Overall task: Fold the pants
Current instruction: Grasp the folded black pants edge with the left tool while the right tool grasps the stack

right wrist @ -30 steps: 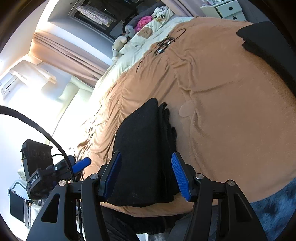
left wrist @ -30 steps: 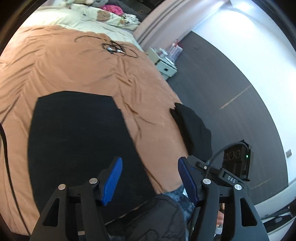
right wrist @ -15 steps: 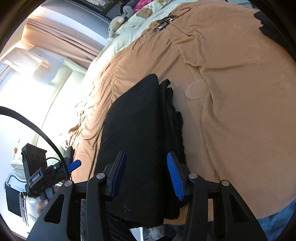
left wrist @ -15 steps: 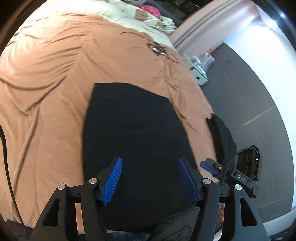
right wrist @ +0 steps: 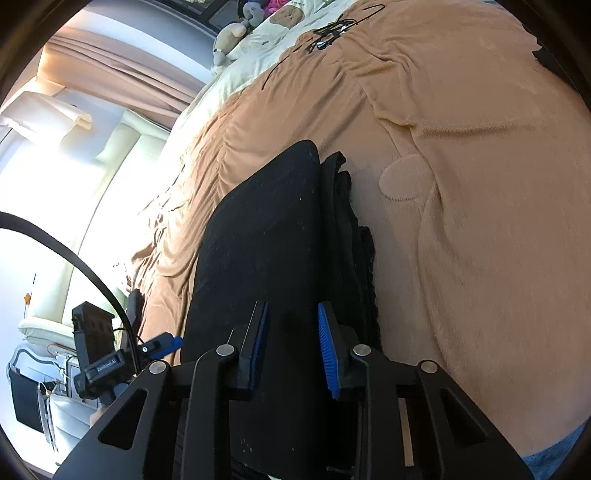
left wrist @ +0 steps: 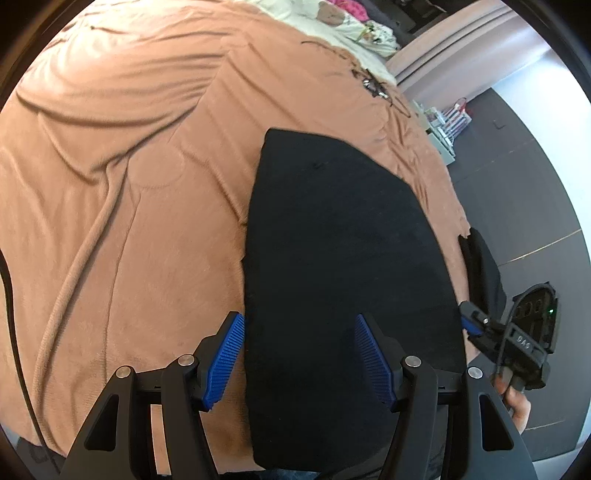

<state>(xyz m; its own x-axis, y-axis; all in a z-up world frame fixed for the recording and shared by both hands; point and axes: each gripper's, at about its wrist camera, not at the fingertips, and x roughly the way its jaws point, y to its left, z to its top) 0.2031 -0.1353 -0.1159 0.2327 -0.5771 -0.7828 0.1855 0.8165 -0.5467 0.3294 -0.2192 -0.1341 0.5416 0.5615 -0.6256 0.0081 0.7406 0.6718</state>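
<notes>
Black pants (left wrist: 343, 258) lie folded flat on a brown blanket (left wrist: 129, 184). My left gripper (left wrist: 301, 358) hangs open just above their near end, its left pad at the pants' left edge and its right pad over the cloth. In the right wrist view the pants (right wrist: 258, 240) show stacked layers along their right side. My right gripper (right wrist: 291, 343) is low over their near end. Its jaws are closing, with black cloth in the gap and the pads not seen pressing on it. Each view shows the other gripper (left wrist: 476, 321) (right wrist: 162, 343) at its side.
Another dark garment (left wrist: 484, 266) lies at the bed's right edge, above a dark floor (left wrist: 535, 192). A tangle of black cable (left wrist: 373, 83) lies farther up the blanket, with pillows and plush toys (right wrist: 236, 33) beyond. A small white cabinet (left wrist: 439, 129) stands beside the bed.
My left gripper has swung from the pants' right edge to their left edge and come lower. The right gripper's jaws have narrowed a lot and moved closer over the pants.
</notes>
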